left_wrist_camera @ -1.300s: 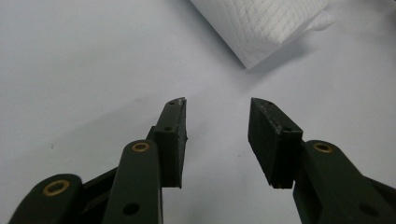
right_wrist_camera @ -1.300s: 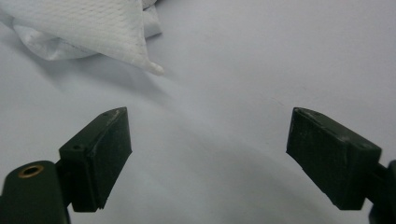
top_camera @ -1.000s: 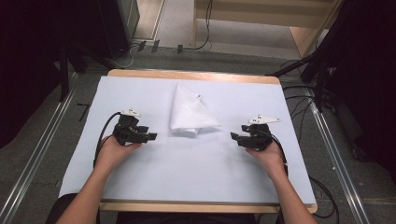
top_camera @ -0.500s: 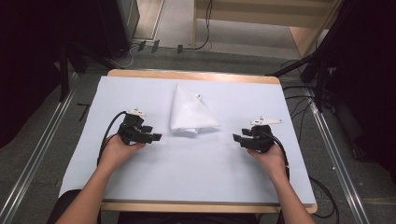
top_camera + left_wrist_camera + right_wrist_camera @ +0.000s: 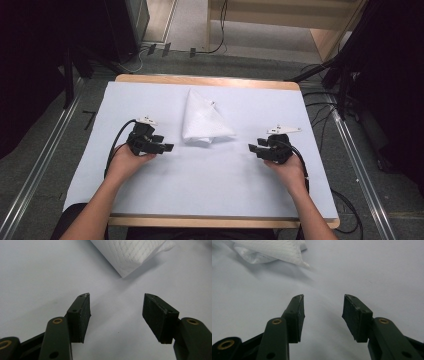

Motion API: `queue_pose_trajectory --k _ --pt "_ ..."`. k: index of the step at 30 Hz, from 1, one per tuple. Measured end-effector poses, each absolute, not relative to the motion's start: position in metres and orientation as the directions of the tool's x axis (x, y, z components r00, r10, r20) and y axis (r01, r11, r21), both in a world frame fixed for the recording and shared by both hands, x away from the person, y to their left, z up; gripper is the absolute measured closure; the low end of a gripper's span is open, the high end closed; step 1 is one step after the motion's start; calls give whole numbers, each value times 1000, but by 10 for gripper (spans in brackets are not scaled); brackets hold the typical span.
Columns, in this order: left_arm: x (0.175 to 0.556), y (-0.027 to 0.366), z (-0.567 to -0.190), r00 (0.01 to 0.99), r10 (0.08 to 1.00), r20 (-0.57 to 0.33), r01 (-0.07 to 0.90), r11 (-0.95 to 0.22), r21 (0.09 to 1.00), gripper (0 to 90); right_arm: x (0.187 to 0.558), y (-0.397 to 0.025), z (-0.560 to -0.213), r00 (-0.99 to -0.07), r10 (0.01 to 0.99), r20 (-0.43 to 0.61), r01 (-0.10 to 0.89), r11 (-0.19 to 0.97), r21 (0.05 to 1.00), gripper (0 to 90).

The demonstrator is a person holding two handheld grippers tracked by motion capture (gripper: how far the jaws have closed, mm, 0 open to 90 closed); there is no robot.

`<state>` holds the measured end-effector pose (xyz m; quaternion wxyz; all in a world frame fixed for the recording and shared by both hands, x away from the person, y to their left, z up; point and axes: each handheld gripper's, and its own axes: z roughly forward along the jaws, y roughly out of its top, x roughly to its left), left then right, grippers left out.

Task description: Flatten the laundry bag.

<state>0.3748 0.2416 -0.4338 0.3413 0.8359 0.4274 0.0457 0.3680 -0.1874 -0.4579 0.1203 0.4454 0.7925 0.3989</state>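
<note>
A white cloth point(image 5: 204, 120) folded into a rough triangle lies on the pale sheet in the middle of the table. My left gripper point(image 5: 167, 148) rests low on the sheet just left of the cloth's near corner, jaws open and empty. In the left gripper view that cloth point(image 5: 130, 253) lies ahead and to the right of my left gripper point(image 5: 116, 301). My right gripper point(image 5: 251, 148) sits to the right of the cloth, pointing toward it, open with nothing between its jaws. The right gripper view has the cloth point(image 5: 272, 250) at upper left, beyond my right gripper point(image 5: 323, 301).
The pale sheet point(image 5: 210, 175) covers nearly the whole wooden table point(image 5: 205, 80). Metal rails point(image 5: 40, 165) run along both sides on the floor, and cables point(image 5: 320, 95) lie beyond the right edge. Dark equipment stands at the far left and right.
Both hands slid a little toward the near edge of the table. The left gripper also moved slightly right, toward the cloth's near corner. The cloth has stayed put.
</note>
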Motion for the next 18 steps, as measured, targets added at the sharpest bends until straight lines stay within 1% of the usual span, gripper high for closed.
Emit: queue_pose_trajectory --k 18 --pt "375 241 -433 634 742 -220 682 -402 611 395 369 -185 -458 -572 803 168 614 283 737 545"
